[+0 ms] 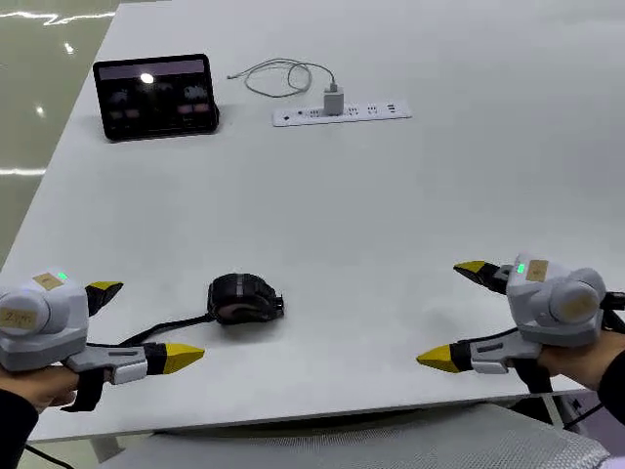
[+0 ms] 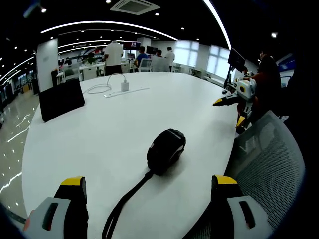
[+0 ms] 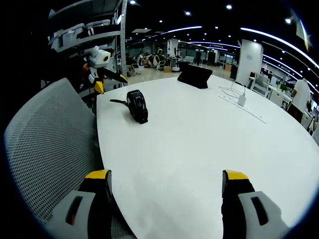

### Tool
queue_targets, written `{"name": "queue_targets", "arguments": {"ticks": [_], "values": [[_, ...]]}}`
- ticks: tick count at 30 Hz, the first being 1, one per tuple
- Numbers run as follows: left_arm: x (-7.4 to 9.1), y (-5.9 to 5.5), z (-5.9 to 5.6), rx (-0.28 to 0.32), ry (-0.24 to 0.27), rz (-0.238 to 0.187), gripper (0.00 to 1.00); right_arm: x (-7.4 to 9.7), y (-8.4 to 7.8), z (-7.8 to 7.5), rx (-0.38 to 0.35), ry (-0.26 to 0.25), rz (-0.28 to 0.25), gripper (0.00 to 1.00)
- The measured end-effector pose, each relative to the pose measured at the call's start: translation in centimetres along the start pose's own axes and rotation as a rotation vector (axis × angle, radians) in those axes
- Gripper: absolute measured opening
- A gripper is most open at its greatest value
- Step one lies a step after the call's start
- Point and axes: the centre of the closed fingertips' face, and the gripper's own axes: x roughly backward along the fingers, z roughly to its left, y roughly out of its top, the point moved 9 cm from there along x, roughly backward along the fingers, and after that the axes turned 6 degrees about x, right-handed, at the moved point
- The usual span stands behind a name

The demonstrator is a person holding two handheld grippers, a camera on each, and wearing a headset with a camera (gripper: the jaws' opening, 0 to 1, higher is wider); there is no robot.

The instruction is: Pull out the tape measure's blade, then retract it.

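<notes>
A black tape measure [image 1: 244,298] lies on the white table near the front edge, its black wrist strap [image 1: 166,329] trailing to the left. My left gripper [image 1: 149,322] stands open just left of it, apart from it, yellow tips spread. In the left gripper view the tape measure [image 2: 166,149] sits ahead between the jaws, the strap [image 2: 127,199] running toward me. My right gripper [image 1: 457,313] is open at the table's right front, with nothing between its fingers. The right gripper view has the tape measure [image 3: 137,105] far off, with the left gripper [image 3: 110,77] behind it.
A dark tablet [image 1: 156,95] stands at the back left. A white power strip [image 1: 341,112] with a charger and coiled cable [image 1: 281,77] lies at the back centre. A grey mesh chair [image 1: 410,445] sits below the front edge. People stand in the background [image 2: 149,55].
</notes>
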Motion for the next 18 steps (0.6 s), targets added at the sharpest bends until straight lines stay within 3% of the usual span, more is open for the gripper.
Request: {"name": "queue_targets", "arguments": {"ticks": [4,9,13,18], "values": [[1.2,-0.1,0.4,0.023,-0.001,-0.015,1.00,1.3,-0.9,-0.4,-0.015,-0.022,0.001,0.94],[1.7,-0.7,1.0,0.019,0.030,-0.001,1.00,2.7,-2.3,-1.0,-0.045,-0.060,0.019,1.00],[1.8,-0.8,1.0,0.031,0.030,-0.004,1.00,3.6,-3.4,-1.1,-0.059,-0.080,0.046,1.00],[1.8,-0.8,1.1,0.036,0.037,-0.010,1.00,4.2,-3.7,-0.8,-0.079,-0.091,0.067,1.00]]}}
